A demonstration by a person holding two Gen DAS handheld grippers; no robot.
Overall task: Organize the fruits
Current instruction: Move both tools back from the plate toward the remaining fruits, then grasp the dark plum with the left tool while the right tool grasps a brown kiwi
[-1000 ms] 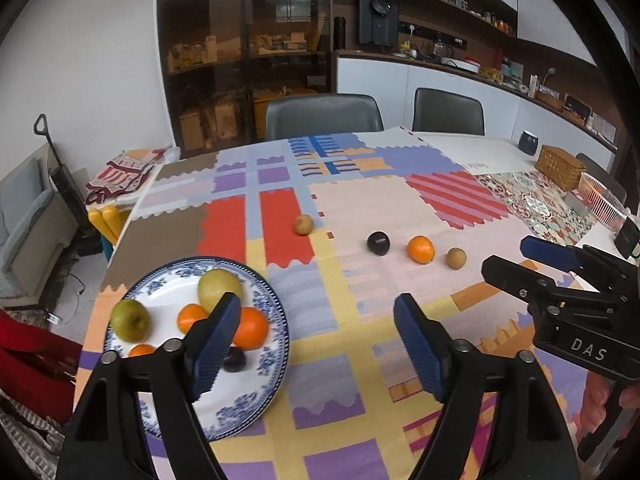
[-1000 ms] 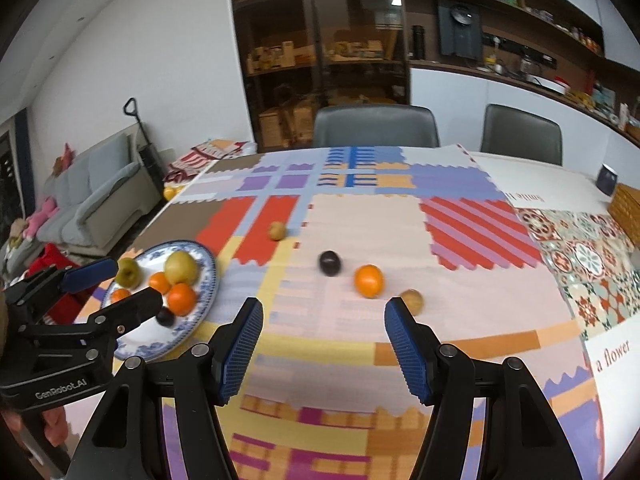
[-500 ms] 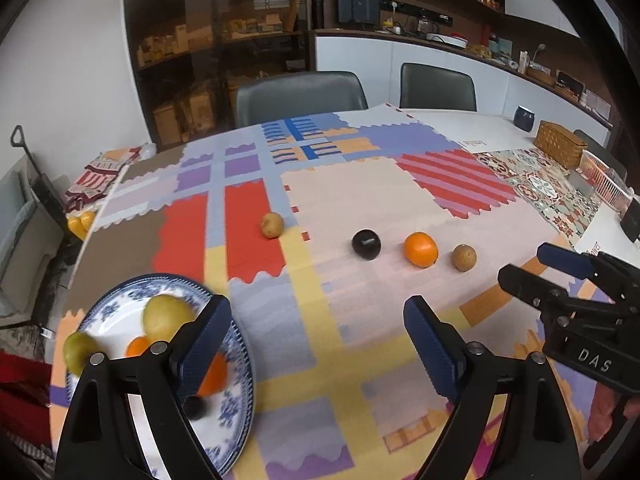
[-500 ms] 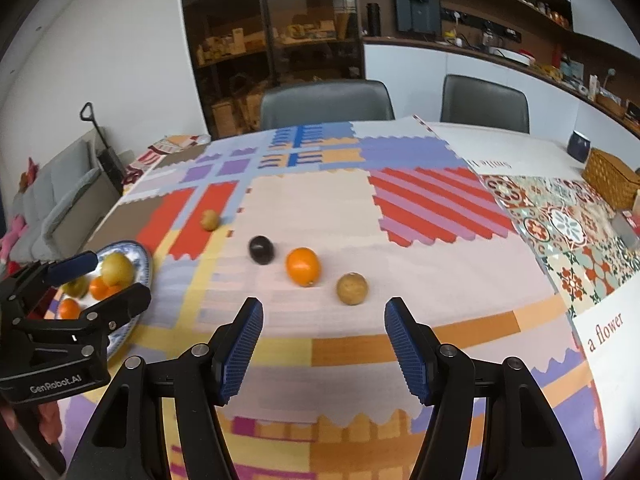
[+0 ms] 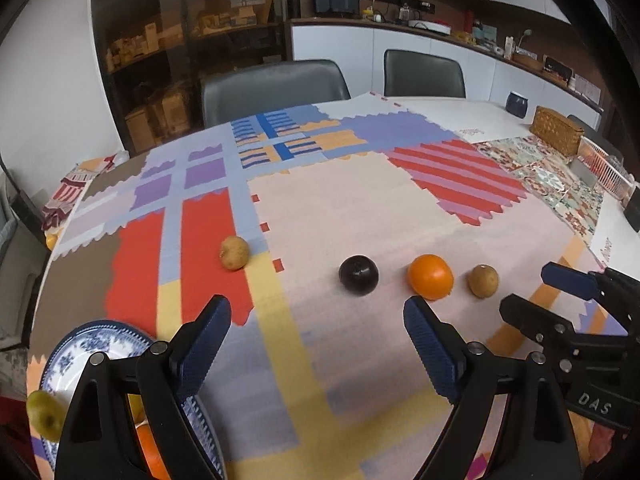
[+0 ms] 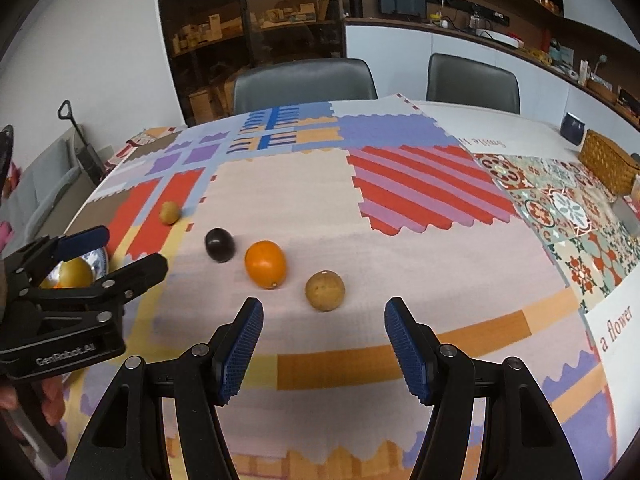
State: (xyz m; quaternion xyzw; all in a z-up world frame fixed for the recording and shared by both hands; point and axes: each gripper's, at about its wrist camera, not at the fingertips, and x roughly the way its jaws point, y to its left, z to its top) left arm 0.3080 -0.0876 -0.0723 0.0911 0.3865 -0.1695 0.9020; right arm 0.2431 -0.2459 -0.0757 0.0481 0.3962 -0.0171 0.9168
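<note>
On the patchwork cloth lie a brown fruit [image 5: 234, 253] at the left, a dark plum [image 5: 358, 274], an orange [image 5: 430, 276] and a second brown fruit [image 5: 483, 281]. They also show in the right wrist view: the left brown fruit [image 6: 169, 213], the plum [image 6: 219, 245], the orange [image 6: 266, 264], the second brown fruit [image 6: 325, 291]. A blue-patterned plate [image 5: 84, 354] at the lower left holds a green fruit [image 5: 45, 415] and oranges, partly hidden by my fingers. My left gripper [image 5: 316, 350] is open and empty, short of the plum. My right gripper [image 6: 323, 350] is open and empty, just short of the second brown fruit.
A wicker basket [image 6: 608, 166] and a dark cup [image 6: 573, 129] stand at the far right of the table. Two grey chairs [image 6: 304, 84] stand behind the table's far edge. A white wire basket [image 5: 604, 166] sits at the right edge.
Both grippers have moved forward and to the right, toward the loose fruits. The plate has slid to the left edge of both views. Both stay open.
</note>
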